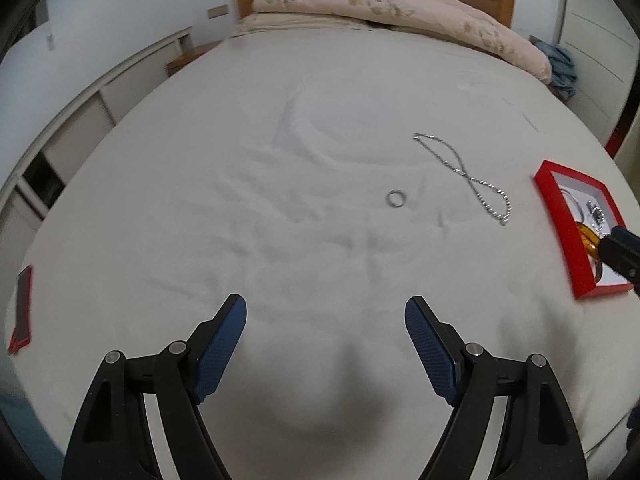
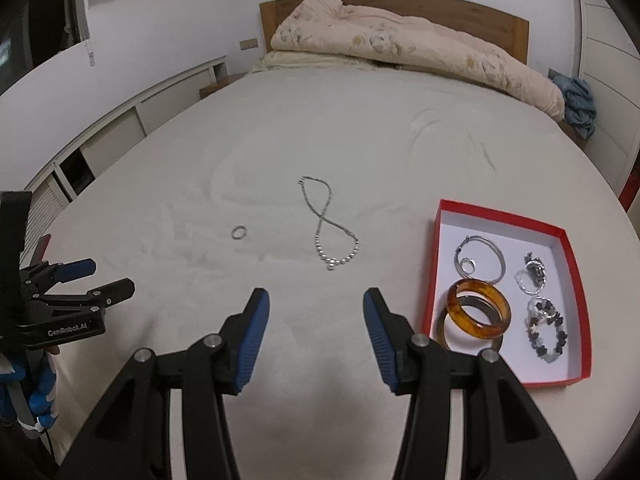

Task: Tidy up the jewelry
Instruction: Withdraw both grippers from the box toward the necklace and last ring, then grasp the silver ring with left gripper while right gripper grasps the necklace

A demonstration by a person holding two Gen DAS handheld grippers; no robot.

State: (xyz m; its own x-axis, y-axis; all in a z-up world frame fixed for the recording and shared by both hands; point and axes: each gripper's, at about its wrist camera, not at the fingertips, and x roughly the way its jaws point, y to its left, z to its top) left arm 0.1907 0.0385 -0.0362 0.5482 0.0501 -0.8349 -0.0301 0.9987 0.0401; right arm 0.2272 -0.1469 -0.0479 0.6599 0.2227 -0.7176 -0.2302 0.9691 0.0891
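Note:
A silver necklace (image 2: 328, 226) lies in a figure-eight on the white bed sheet, also in the left wrist view (image 1: 466, 174). A small silver ring (image 2: 239, 232) lies left of it, also in the left wrist view (image 1: 395, 199). A red box (image 2: 440, 236) with a white inside holds an amber bangle (image 2: 478, 314), a silver hoop (image 2: 480, 258), a dark bead bracelet (image 2: 550, 334) and other pieces. My left gripper (image 1: 326, 318) is open and empty above the sheet. My right gripper (image 2: 316, 310) is open and empty, just left of the box.
The red box lid (image 1: 22, 312) lies at the bed's left edge. A rolled quilt (image 2: 420, 52) lies against the wooden headboard (image 2: 500, 28). A blue cloth (image 2: 578, 104) sits at the far right. White cabinets (image 2: 100, 140) run along the left.

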